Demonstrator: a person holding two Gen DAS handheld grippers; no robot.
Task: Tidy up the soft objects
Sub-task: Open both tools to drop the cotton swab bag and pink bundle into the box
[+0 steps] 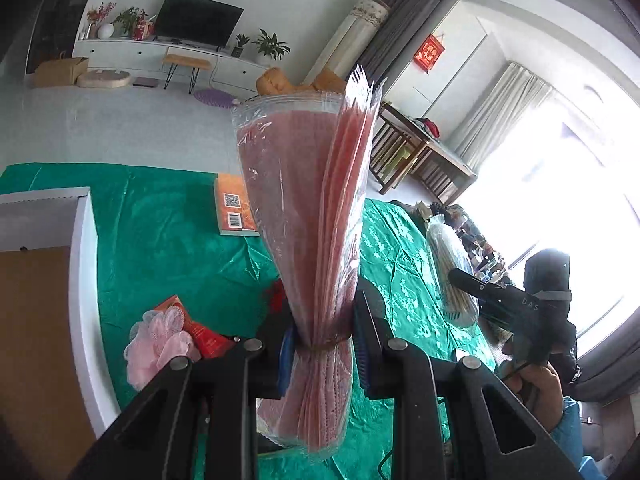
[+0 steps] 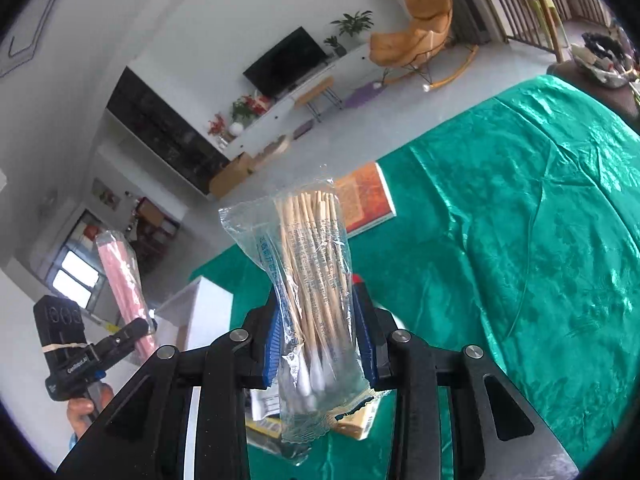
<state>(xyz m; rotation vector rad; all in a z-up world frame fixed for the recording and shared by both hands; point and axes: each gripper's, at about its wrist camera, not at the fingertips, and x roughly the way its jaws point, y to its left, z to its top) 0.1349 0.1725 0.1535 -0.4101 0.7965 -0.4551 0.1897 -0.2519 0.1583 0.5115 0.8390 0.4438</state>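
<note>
My left gripper (image 1: 322, 344) is shut on a clear bag of pink face masks (image 1: 304, 200), bound by a rubber band and held upright above the green tablecloth (image 1: 160, 232). My right gripper (image 2: 320, 344) is shut on a clear packet of cotton swabs (image 2: 312, 264) with wooden sticks, cotton tips down. Each gripper shows in the other's view: the right gripper (image 1: 464, 280) with the swab packet (image 1: 448, 264) at the right, the left gripper (image 2: 140, 326) with the mask bag (image 2: 122, 276) at the left. A pink bath pouf (image 1: 160, 340) lies on the cloth.
An open white cardboard box (image 1: 82, 264) stands at the table's left; its corner (image 2: 200, 308) also shows in the right wrist view. An orange book (image 1: 234, 208) lies on the cloth, a red packet (image 1: 200, 330) beside the pouf. Small boxes (image 2: 356, 420) lie below the swabs.
</note>
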